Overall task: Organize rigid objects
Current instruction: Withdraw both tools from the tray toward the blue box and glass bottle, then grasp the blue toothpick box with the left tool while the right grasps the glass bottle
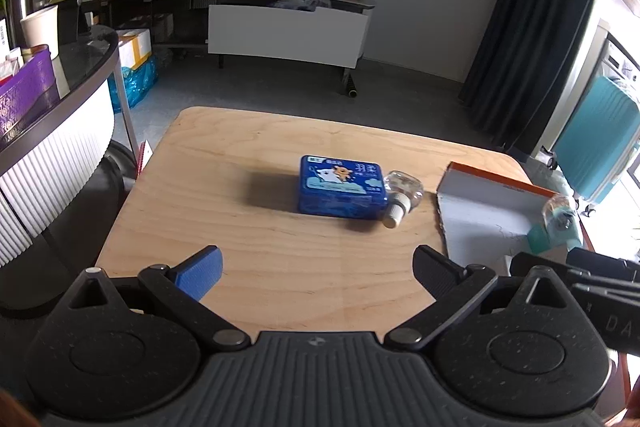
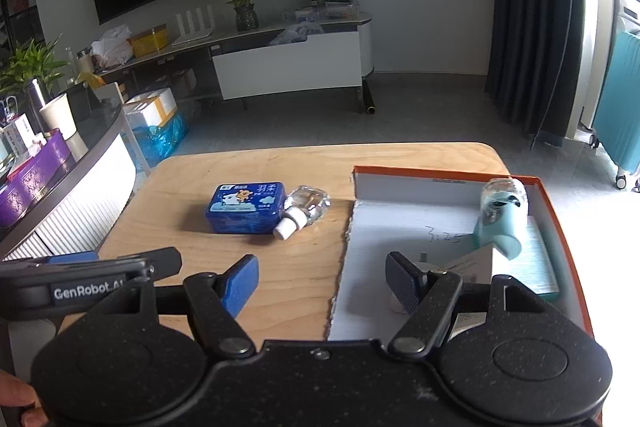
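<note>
A blue tissue pack [image 1: 342,187] [image 2: 246,203] lies mid-table. A small clear bottle with a white cap [image 1: 402,193] [image 2: 304,207] lies touching its right side. An orange-rimmed white box [image 2: 416,227] [image 1: 480,211] sits on the right of the table and holds a teal bottle [image 2: 500,219] [image 1: 558,223] and a paper leaflet. My left gripper [image 1: 318,269] is open and empty above the table's near edge. My right gripper [image 2: 324,281] is open and empty over the box's left wall.
The wooden table [image 1: 240,195] has a rounded far edge. A curved counter with a purple box [image 1: 24,91] stands at the left. A teal suitcase [image 1: 600,147] stands at the right. A TV console [image 1: 280,27] is beyond.
</note>
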`<state>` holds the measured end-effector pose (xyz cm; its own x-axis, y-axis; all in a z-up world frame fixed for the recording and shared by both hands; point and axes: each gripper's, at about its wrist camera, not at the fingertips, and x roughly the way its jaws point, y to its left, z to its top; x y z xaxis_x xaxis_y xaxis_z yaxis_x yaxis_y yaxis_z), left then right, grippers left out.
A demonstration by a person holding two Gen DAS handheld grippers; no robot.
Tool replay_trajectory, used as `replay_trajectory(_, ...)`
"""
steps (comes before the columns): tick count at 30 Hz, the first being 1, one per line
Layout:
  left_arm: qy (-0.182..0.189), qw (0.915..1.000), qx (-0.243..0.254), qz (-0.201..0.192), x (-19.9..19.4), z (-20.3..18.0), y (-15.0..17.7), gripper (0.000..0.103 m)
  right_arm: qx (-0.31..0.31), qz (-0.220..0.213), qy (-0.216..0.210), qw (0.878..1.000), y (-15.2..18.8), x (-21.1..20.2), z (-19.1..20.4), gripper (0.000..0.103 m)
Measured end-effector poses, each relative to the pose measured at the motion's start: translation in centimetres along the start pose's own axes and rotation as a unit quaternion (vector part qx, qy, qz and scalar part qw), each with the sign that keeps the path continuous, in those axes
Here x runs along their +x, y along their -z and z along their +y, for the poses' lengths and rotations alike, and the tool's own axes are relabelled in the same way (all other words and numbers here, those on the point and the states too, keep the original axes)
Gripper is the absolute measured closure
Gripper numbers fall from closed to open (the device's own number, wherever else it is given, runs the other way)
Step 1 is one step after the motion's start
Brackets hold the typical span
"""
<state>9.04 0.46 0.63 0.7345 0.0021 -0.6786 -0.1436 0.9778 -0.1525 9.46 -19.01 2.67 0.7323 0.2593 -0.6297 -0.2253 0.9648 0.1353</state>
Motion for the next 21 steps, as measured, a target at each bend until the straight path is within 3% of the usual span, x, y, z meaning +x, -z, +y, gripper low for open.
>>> replay_trajectory(14, 0.001, 0.9999, -0.008, 0.007, 3.2, 0.7, -1.1, 0.000, -0.004, 0.010, -0.008, 1.000, -0.1, 1.7, 0.2, 0.020)
replay_trajectory(21, 0.001, 0.9999, -0.006, 0.014, 6.9, 0.0, -2.5, 0.000, 0.003, 0.014, -0.013, 1.000, -0.1, 2.6, -0.2, 0.020)
